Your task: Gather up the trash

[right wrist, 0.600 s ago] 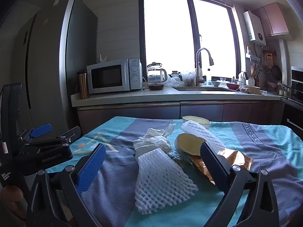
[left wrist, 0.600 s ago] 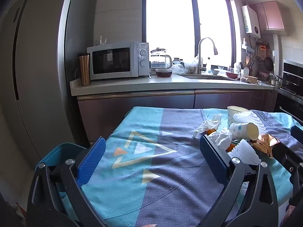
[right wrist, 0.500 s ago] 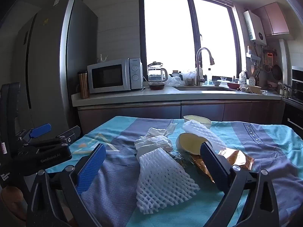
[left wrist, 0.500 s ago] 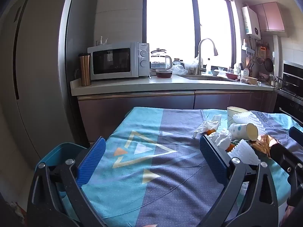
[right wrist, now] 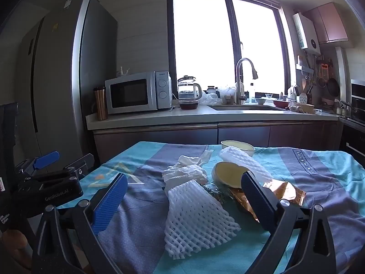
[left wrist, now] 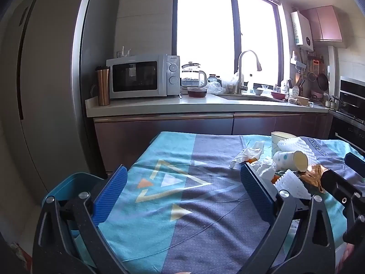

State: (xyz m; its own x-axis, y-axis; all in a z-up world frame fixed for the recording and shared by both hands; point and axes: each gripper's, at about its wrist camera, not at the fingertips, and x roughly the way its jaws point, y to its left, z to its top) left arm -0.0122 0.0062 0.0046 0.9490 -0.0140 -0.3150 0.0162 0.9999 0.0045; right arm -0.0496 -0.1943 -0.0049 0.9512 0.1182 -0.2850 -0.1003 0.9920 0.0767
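Note:
Trash lies in a heap on the cloth-covered table (right wrist: 141, 207). A white foam net sleeve (right wrist: 194, 214) lies nearest, in front of my open right gripper (right wrist: 182, 201), with nothing between the fingers. Behind it sit crumpled white tissue (right wrist: 184, 171), a tipped paper cup (right wrist: 228, 177), a second foam net (right wrist: 246, 163), a copper foil wrapper (right wrist: 285, 193) and an upright paper cup (right wrist: 237, 147). In the left wrist view the same heap shows at the right: tipped cup (left wrist: 292, 159), tissue (left wrist: 247, 154), foam net (left wrist: 289, 183). My left gripper (left wrist: 182, 194) is open over bare cloth, left of the heap.
A blue bin (left wrist: 70, 185) stands low at the table's left edge. Beyond the table run a counter (left wrist: 205, 105) with a microwave (left wrist: 141, 78), a copper tumbler (left wrist: 102, 85), a kettle and a sink, and a tall fridge (left wrist: 41, 68) at left.
Both views have shifted only slightly; the right gripper's arm sits a little further right in the left wrist view. The trash has not moved and both grippers stay open.

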